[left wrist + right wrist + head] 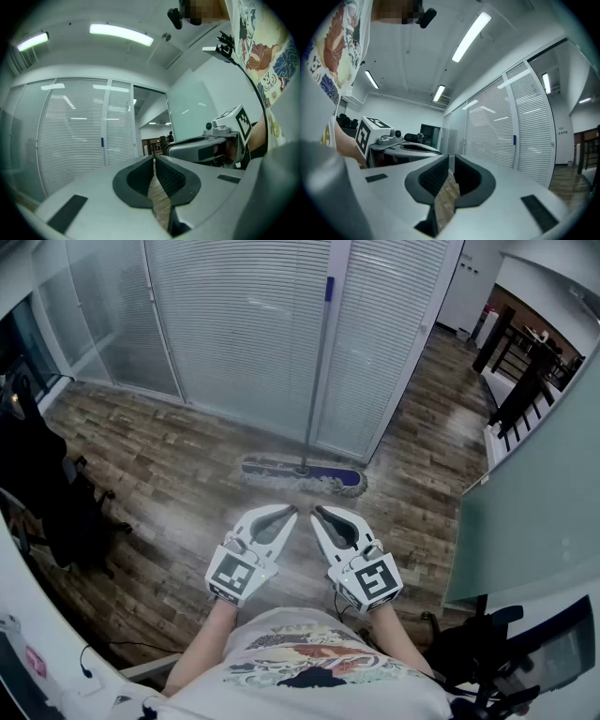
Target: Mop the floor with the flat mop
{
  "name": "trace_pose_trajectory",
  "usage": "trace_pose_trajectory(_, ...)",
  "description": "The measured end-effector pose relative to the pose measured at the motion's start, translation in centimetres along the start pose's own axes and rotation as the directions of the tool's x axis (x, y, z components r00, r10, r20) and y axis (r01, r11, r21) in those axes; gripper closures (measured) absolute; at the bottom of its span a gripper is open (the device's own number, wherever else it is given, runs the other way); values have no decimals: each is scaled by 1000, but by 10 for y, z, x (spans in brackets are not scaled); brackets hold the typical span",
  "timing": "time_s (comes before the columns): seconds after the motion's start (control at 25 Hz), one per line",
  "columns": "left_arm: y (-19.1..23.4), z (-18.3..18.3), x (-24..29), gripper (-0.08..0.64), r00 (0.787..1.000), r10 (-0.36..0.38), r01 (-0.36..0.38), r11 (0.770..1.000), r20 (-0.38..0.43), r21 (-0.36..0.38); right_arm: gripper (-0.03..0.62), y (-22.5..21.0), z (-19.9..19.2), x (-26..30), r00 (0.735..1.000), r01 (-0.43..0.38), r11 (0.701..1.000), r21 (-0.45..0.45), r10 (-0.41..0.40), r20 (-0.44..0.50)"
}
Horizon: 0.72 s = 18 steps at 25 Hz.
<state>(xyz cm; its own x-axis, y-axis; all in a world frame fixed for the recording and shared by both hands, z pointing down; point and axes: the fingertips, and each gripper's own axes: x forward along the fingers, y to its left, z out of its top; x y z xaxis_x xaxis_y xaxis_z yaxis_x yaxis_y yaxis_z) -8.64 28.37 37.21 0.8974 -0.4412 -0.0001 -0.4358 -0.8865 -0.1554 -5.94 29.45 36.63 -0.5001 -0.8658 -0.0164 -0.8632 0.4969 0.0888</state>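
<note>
The flat mop lies on the wooden floor, its purple and grey head spread flat. Its long metal handle with a blue band near the top leans against the blinds. In the head view my left gripper and right gripper are held side by side just short of the mop head, tips angled toward each other. Both are shut with nothing between the jaws. The left gripper view shows my left gripper shut, the right gripper beside it. The right gripper view shows my right gripper shut, the blue-banded handle far off.
Glass walls with white blinds stand behind the mop. Dark bags and cables lie at the left. A pale panel rises at the right, with dark railings beyond it. A black chair is at the lower right.
</note>
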Motion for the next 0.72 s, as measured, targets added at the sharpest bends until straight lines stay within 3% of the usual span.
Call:
trace_pose_trajectory(0.2, 6, 7, 0, 540, 1000, 2, -2, 1000, 14, -1, 540, 0, 7, 7, 1000, -7, 999, -33, 7, 13)
trace_pose_trajectory(0.52, 21, -4, -16, 540, 1000, -6, 6, 1000, 31, -10, 540, 10, -5, 24, 1000, 20, 999, 43, -19, -12)
trace_pose_trajectory(0.72, 28, -15, -22, 540, 999, -37, 37, 999, -2, 0, 540, 15, -10, 38, 998, 31, 997, 67, -27, -59)
